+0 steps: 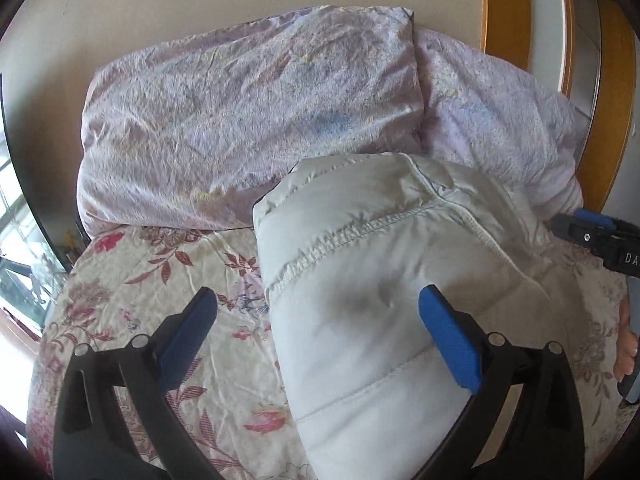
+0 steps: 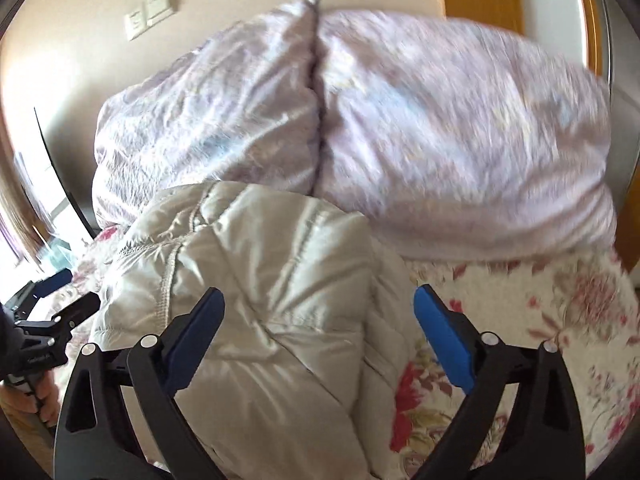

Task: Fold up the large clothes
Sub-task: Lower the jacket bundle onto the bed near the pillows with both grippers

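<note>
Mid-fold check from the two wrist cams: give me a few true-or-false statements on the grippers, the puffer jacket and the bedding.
1. Both the left gripper and the right gripper are open. True.
2. The white puffer jacket lies on the floral bedsheet. True.
3. The right gripper is clamped on a jacket sleeve. False: its jaws stand wide apart and pinch no fabric.
4. The lilac duvet is bunched up beyond the jacket, by the wall. True.
5. The jacket is spread out flat with both sleeves extended. False: it sits as a compact, puffy bundle.
</note>
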Demonstrator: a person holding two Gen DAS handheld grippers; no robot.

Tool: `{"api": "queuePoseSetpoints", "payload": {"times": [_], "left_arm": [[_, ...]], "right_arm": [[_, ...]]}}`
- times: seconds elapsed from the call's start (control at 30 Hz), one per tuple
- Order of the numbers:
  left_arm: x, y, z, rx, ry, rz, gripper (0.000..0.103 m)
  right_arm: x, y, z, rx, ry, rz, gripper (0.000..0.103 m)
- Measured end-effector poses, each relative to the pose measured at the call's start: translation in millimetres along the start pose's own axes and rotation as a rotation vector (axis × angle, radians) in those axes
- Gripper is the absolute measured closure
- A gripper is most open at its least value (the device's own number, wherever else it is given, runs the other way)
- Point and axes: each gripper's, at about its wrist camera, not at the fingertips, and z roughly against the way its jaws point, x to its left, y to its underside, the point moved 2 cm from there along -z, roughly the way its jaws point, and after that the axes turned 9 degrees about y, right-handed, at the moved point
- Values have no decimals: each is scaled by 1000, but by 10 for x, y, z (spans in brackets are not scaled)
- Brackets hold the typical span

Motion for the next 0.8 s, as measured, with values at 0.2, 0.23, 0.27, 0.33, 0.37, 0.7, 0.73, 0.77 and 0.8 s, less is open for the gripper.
{"api": "queuePoseSetpoints", "payload": {"times": [0.2, 0.23, 0.27, 0.33, 0.37, 0.7, 0.73, 0.77, 0.8], "left_arm": [[-81, 29, -107, 9, 23, 18, 2], [-72, 32, -138, 15, 33, 25, 2], [-69, 39, -166, 22, 40, 28, 2], [-72, 65, -237, 35, 57, 28, 2], [-83, 76, -264, 39, 63, 25, 2], [-167, 125, -580, 67, 66, 10, 2], [-178, 129, -601, 68, 60, 4, 2], [-181, 128, -618, 70, 57, 3, 2], [-184, 131, -640, 72, 53, 1, 2]], "right_arm": [[122, 136, -48, 0, 7, 4, 47], [113, 176, -102, 5, 15, -1, 48], [102, 210, -168, 11, 34, 2, 49], [126, 327, -247, 21, 66, 30, 49], [135, 374, -290, 19, 85, 47, 48], [1, 667, -527, 81, 120, 55, 48], [-13, 692, -530, 82, 122, 56, 48], [-19, 714, -540, 82, 126, 59, 48], [-57, 748, -509, 82, 130, 59, 48]]}}
